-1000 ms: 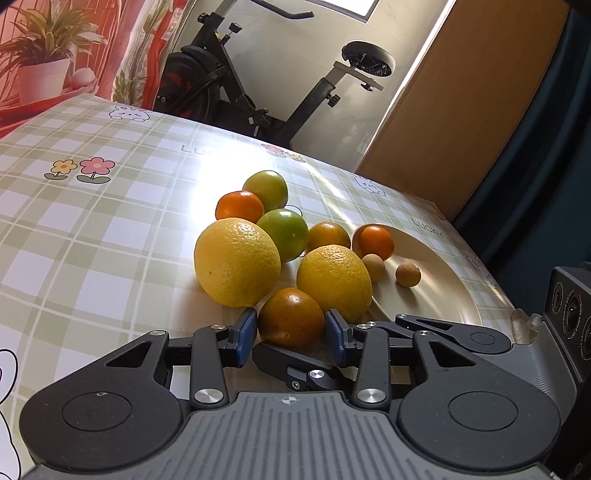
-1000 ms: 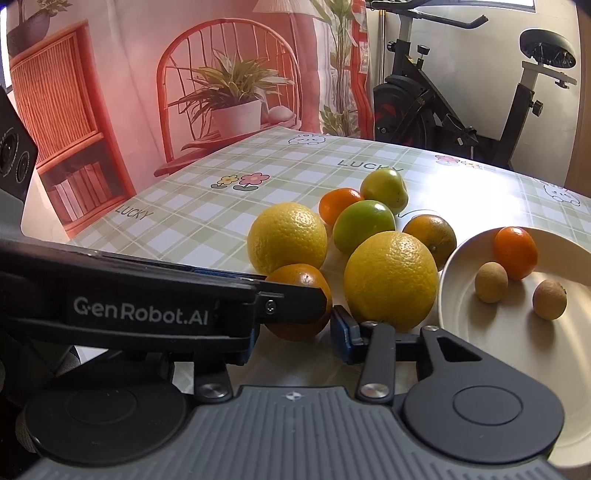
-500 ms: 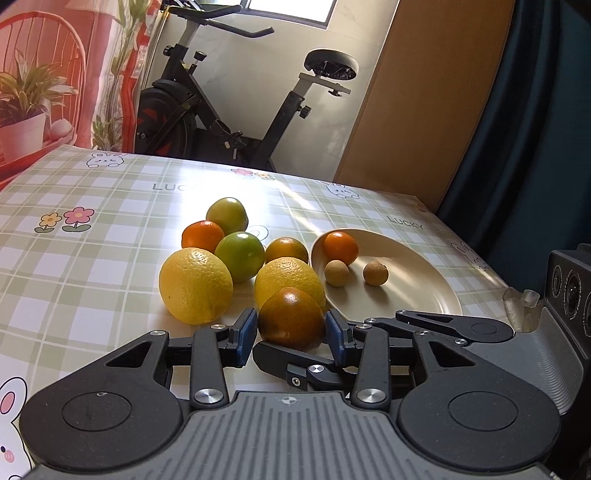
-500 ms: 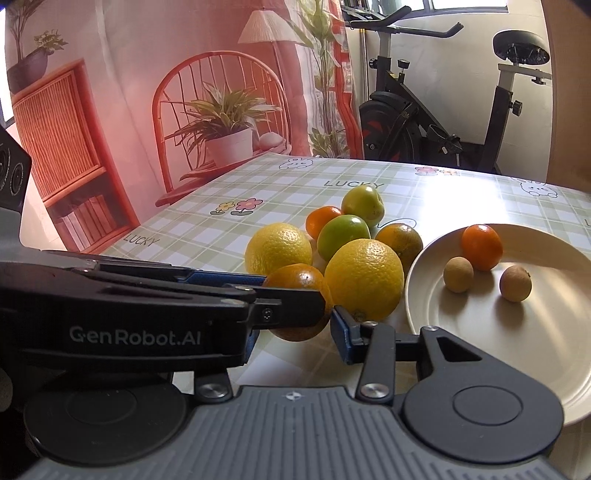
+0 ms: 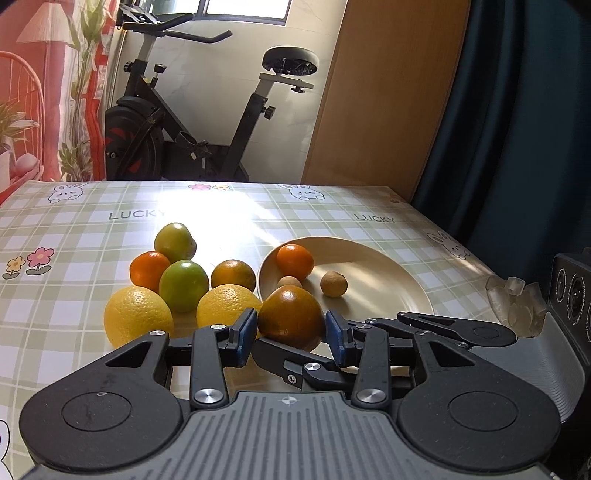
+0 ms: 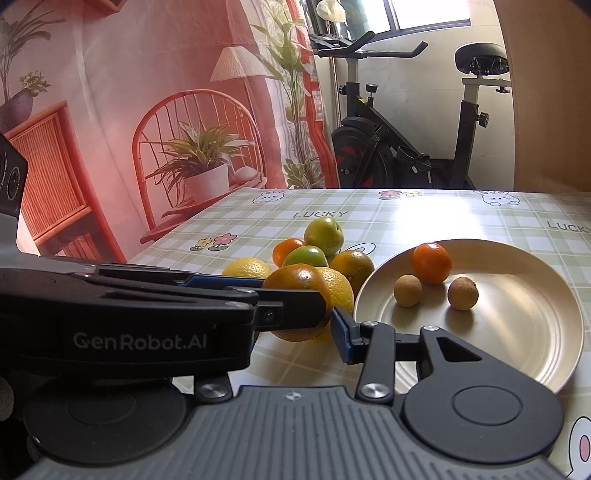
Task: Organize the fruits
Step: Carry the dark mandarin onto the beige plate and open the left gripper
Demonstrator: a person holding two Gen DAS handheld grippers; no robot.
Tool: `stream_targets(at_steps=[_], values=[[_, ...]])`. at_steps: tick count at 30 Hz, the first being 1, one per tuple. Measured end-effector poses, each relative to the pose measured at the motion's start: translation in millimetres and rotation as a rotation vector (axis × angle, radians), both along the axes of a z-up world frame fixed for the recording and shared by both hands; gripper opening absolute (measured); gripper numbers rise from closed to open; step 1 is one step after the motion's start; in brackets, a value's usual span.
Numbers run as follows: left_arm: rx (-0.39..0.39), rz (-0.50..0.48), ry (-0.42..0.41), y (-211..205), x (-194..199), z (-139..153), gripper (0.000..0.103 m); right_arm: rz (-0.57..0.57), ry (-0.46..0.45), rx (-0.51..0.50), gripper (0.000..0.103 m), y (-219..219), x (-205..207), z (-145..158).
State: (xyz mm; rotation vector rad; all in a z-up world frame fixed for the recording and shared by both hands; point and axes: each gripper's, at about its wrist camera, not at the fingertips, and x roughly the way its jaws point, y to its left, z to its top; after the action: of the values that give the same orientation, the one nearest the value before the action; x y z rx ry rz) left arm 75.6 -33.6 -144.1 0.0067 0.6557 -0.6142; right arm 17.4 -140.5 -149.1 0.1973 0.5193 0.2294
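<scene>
On the plate [image 5: 388, 273], three fruits [image 5: 295, 261]; beside it, six [image 5: 183, 280].

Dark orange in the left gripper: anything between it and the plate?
Only a finger of the right gripper, beside the dark orange on the plate side. No fruit intervenes. The left gripper holds it near the rim; a small orange and two brown fruits occupy the plate's left part.

Exercise bike [image 5: 207, 122] by white wall; window [image 5: 247, 11] sunlit.
</scene>
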Motion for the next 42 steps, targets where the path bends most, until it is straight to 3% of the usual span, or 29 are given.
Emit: stream_targets(at_steps=[12, 28, 36, 42], values=[[0.036, -0.077, 0.011, -37, 23, -15, 0.043, -0.163, 0.020, 0.011, 0.045, -33, 5, -7], [0.040, -0.032, 0.065, -37, 41, -28, 0.043, -0.147, 0.034, 0.002, 0.045, -39, 25, -24], [0.012, 0.003, 0.071, -31, 38, -26, 0.045, -0.152, 0.030, 0.007, 0.047, -40, 24, -25], [-0.065, 0.075, 0.027, -5, 32, -9, 0.051, -0.172, -0.033, 0.031, 0.051, -44, 15, -23]])
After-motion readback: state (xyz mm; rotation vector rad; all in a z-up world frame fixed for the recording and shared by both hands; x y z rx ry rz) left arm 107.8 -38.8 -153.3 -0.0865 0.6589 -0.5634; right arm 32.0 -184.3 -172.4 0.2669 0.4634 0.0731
